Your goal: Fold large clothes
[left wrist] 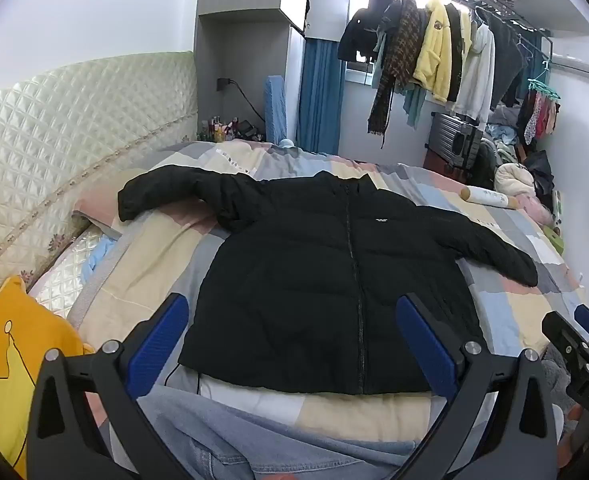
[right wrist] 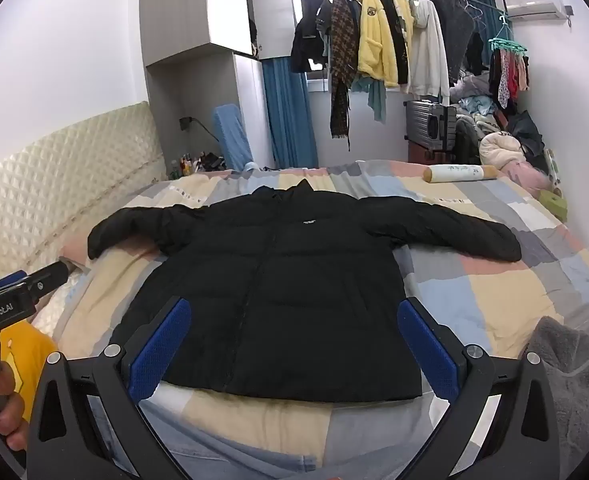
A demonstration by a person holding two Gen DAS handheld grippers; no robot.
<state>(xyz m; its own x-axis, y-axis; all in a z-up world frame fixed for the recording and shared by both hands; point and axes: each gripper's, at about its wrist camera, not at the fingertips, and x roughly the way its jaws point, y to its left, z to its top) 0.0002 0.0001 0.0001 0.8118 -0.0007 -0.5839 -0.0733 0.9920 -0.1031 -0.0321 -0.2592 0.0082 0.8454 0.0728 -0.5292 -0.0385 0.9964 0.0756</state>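
A black puffer jacket (left wrist: 318, 280) lies flat and front up on the bed, zipped, with both sleeves spread out to the sides; it also shows in the right wrist view (right wrist: 294, 280). My left gripper (left wrist: 294, 344) is open and empty, held above the jacket's hem near the bed's front edge. My right gripper (right wrist: 294, 344) is open and empty too, also over the hem. The right gripper shows at the right edge of the left wrist view (left wrist: 582, 336), and the left gripper at the left edge of the right wrist view (right wrist: 18, 292).
The bed has a patchwork quilt (right wrist: 474, 296) and a quilted cream headboard (left wrist: 54, 128) at the left. A yellow pillow (left wrist: 10, 356) lies front left. Jeans (left wrist: 254, 440) lie at the front edge. A rolled cushion (right wrist: 458, 173) and piled clothes sit far right.
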